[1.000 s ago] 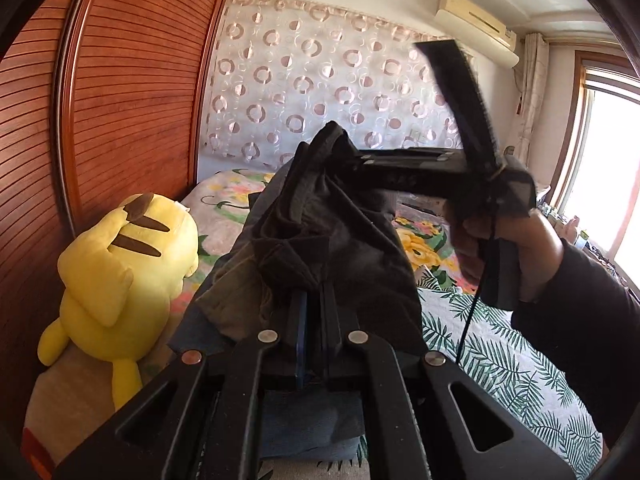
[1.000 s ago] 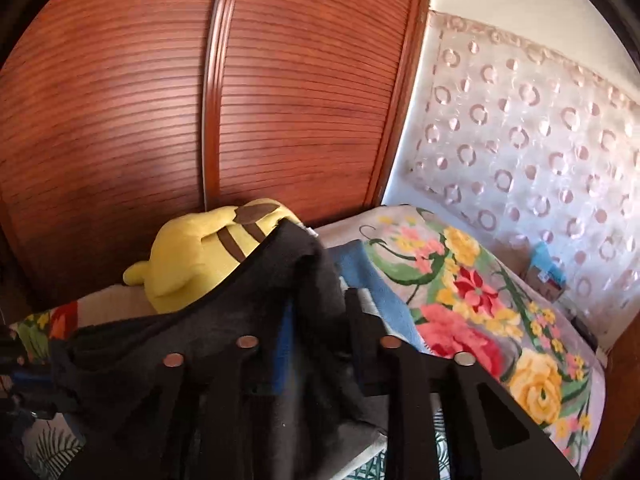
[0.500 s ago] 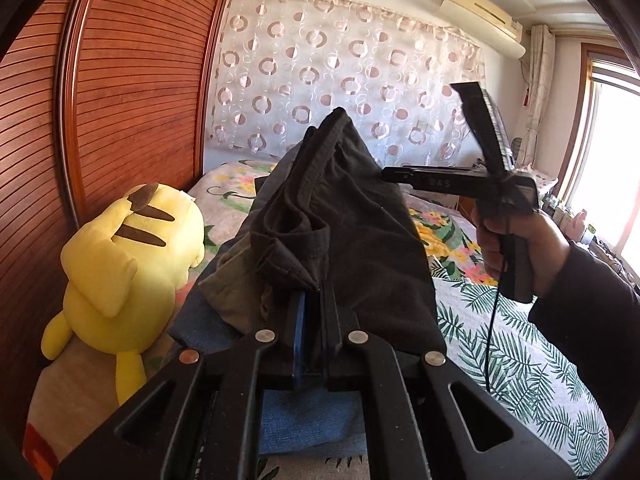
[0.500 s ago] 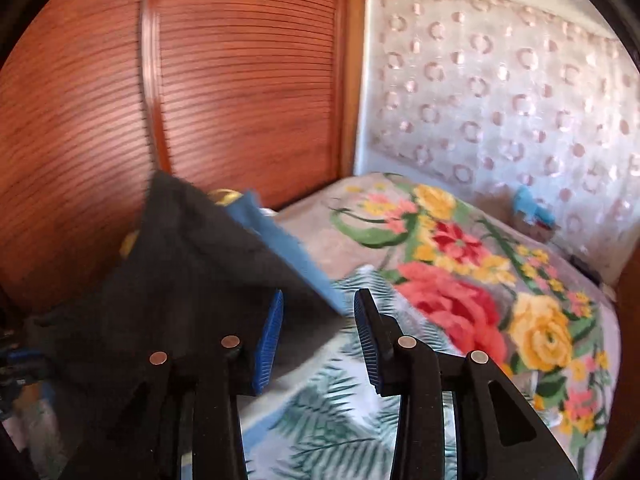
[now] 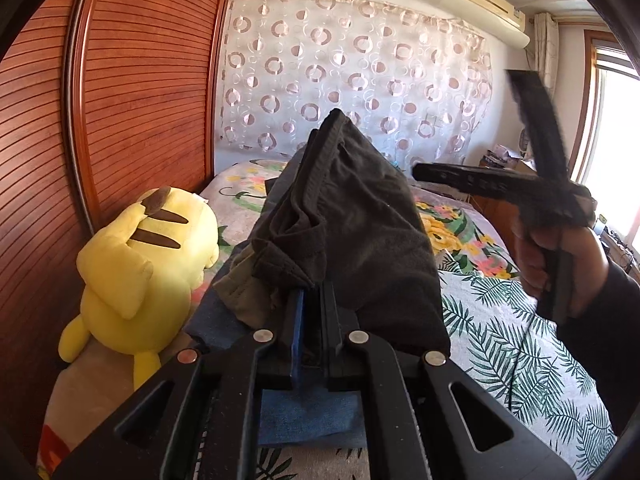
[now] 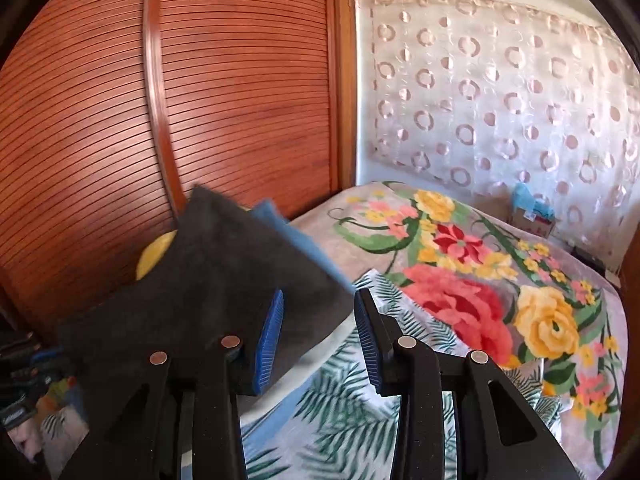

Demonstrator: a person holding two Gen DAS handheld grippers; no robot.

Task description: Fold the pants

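Your left gripper (image 5: 310, 320), at lower centre of the left wrist view, has its jaws drawn nearly together and clamps a bunched fold of the dark pants (image 5: 352, 216); the cloth rises from the jaw tips into a peak at frame centre and drapes down to the right of the fingers. Under the pants, at lower centre, a blue denim garment (image 5: 308, 416) lies on the bed (image 5: 500, 340), and an olive fabric edge (image 5: 236, 292) shows just left of the clamp. Your right gripper (image 6: 318, 336) stands with its blue-padded jaws wide apart and holds nothing; in its own view the pants (image 6: 216, 280) sit at centre left, overlapping the left finger (image 6: 270, 336), though contact cannot be confirmed. In the left wrist view that same right gripper (image 5: 480, 178) is at the right of the frame, held in your hand (image 5: 556, 256), clear of the cloth. A yellow plush toy (image 5: 140, 264) rests at left against the wooden wardrobe door (image 5: 140, 100). A small box (image 6: 532, 216) sits at the far edge of the bed, upper right; its contents cannot be determined.
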